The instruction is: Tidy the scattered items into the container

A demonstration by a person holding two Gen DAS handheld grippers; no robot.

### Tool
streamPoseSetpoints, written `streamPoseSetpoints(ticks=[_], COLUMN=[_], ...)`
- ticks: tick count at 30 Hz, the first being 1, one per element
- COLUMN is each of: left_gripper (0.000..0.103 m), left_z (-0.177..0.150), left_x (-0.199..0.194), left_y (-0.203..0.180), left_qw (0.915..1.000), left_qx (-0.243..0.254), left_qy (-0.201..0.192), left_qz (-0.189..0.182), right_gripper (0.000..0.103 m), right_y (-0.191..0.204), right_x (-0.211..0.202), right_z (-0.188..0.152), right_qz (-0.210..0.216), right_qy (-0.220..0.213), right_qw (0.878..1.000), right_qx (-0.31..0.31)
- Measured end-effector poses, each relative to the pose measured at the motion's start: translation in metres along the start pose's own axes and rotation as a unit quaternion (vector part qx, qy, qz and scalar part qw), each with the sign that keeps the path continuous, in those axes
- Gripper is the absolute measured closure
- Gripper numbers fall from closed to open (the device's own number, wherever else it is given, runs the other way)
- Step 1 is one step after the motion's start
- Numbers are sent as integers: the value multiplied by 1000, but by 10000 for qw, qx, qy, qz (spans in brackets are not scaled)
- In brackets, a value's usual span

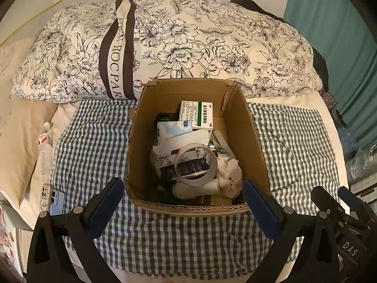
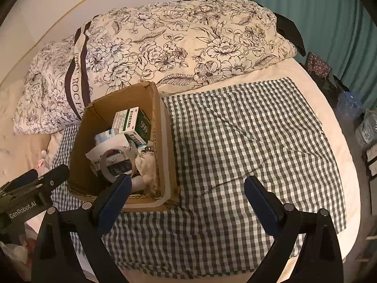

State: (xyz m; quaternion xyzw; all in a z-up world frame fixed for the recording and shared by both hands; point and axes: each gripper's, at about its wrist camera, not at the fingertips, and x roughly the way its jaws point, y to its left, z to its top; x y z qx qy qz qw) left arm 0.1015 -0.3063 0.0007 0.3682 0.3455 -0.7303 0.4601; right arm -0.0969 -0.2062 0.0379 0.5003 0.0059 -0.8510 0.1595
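An open cardboard box (image 1: 249, 139) (image 2: 80, 146) stands on a checked cloth (image 1: 89, 141) (image 2: 235, 141) on the bed. Inside lie a green-and-white medicine carton (image 1: 196, 114) (image 2: 132, 121), a tape roll (image 1: 195, 167) (image 2: 115, 164), tissue packs, a white bottle (image 1: 188, 189) and crumpled cloth (image 1: 229, 169). My left gripper (image 1: 183, 202) hangs open over the box's near rim, nothing between its fingers. My right gripper (image 2: 187, 200) stands open too, its left finger (image 2: 115, 195) over the box's near right corner, its right finger (image 2: 264, 202) above bare cloth. Each gripper shows at the edge of the other's view.
A floral duvet (image 1: 188, 42) (image 2: 165, 44) is heaped behind the box. A plastic bottle (image 1: 46, 151) and a phone (image 1: 50, 199) lie left of the cloth. A teal curtain (image 2: 306, 11) hangs at the right, with bags (image 2: 348, 103) on the floor beside the bed.
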Motion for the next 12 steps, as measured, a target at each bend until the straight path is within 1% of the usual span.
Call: streamPoseSetpoints(ticks=[3,6,9,12], left_gripper=[0,0,0,0], left_z=[0,-2,-5,-3], left_x=[1,2,-2,-2], left_y=[-1,-1,-1,-4], left_qw=[10000,9999,10000,9999], left_qx=[17,9,-22,18], left_qy=[28,58,-89,-87], left_qz=[11,-100,-7,-98], right_gripper=[6,6,6,6], right_y=[-2,-3,-4,-4], right_x=[0,1,0,1], right_z=[0,-1,0,0], right_qz=[-9,-42,-47,-55], right_qy=[19,50,53,69], right_qw=[10000,10000,10000,10000], right_qx=[-5,-6,7,-7])
